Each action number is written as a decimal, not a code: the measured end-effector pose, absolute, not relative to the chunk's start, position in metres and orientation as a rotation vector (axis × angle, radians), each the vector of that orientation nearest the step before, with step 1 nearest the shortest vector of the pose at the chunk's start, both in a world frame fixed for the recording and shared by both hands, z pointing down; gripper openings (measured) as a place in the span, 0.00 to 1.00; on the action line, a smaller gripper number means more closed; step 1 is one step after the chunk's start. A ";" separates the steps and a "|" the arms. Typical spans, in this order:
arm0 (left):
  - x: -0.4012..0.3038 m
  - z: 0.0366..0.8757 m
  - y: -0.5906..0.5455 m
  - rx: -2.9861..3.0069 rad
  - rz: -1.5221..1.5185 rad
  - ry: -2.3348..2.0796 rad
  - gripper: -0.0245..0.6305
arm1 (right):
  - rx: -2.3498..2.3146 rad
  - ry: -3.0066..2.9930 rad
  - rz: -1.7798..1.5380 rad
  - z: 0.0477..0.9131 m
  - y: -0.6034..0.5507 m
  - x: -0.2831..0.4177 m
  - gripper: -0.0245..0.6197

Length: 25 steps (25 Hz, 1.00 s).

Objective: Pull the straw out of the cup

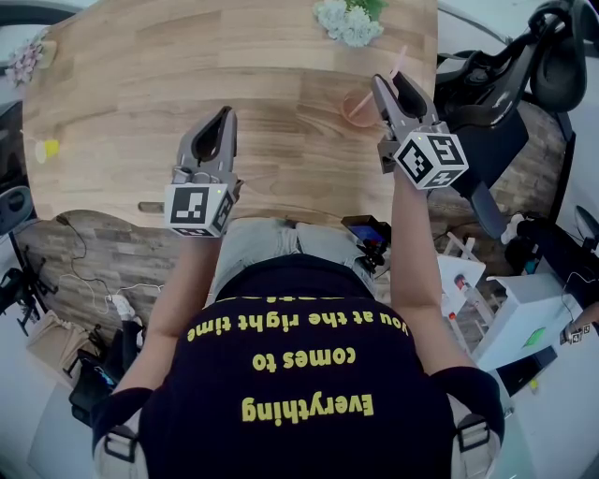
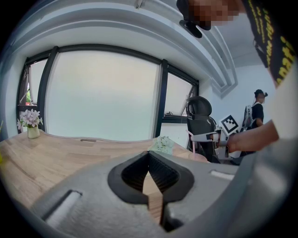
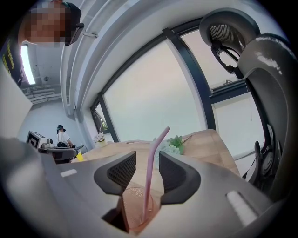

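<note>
Straw [image 3: 148, 179] stands in the pink cup [image 3: 132, 210] at the table's [image 1: 140, 84] three o'clock, between our right gripper's [image 3: 146, 163] wide-apart jaws, untouched. Our left gripper [image 2: 149, 160], closed and empty, hovers near six o'clock. An off-centre squeeze could kink the straw or tip the cup.

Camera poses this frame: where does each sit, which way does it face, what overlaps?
Head view: on the person's head, looking steeply down at the table; shows forearms, torso, left gripper and right gripper.
Left gripper view: on the left gripper, facing across the table to the windows; its shut jaws show.
Right gripper view: on the right gripper, facing the cup; open jaws flank the straw.
Shared: all three see the flowers.
</note>
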<state>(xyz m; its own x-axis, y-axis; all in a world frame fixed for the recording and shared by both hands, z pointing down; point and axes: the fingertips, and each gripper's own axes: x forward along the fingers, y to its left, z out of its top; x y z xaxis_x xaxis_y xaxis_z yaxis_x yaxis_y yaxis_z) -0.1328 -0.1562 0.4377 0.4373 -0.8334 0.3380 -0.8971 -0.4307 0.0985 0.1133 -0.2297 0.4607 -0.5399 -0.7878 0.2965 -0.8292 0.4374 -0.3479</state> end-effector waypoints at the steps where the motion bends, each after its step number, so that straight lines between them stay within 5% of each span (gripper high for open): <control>1: -0.133 0.437 -0.156 2.427 0.347 -1.499 0.04 | 1.460 -2.585 0.707 0.461 -0.230 0.114 0.29; 25: -0.135 0.442 -0.155 2.401 0.342 -1.497 0.04 | 1.471 -2.579 0.726 0.465 -0.233 0.112 0.19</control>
